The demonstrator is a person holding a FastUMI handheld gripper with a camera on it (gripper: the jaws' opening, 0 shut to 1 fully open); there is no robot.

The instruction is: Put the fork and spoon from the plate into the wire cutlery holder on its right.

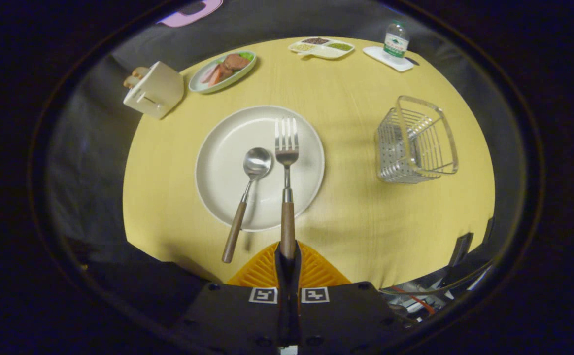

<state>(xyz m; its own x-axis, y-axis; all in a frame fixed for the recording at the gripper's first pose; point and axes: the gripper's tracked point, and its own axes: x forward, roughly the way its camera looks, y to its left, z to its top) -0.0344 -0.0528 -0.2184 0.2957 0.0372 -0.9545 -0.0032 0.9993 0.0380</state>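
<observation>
The gripper (287, 254) is seen from behind, pointed forward and downward, its two fingers (267, 268) brought together until almost no gap is left between them. A wooden handle is clamped between both fingers, pressed on from either side, and is held straight ahead

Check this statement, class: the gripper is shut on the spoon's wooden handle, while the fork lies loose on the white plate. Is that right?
Not quite. The gripper view shows the gripper shut on the fork, at its wooden handle; the spoon is the one lying loose, bowl on the white plate, handle past the rim. The wire cutlery holder stands to the plate's right.
</observation>
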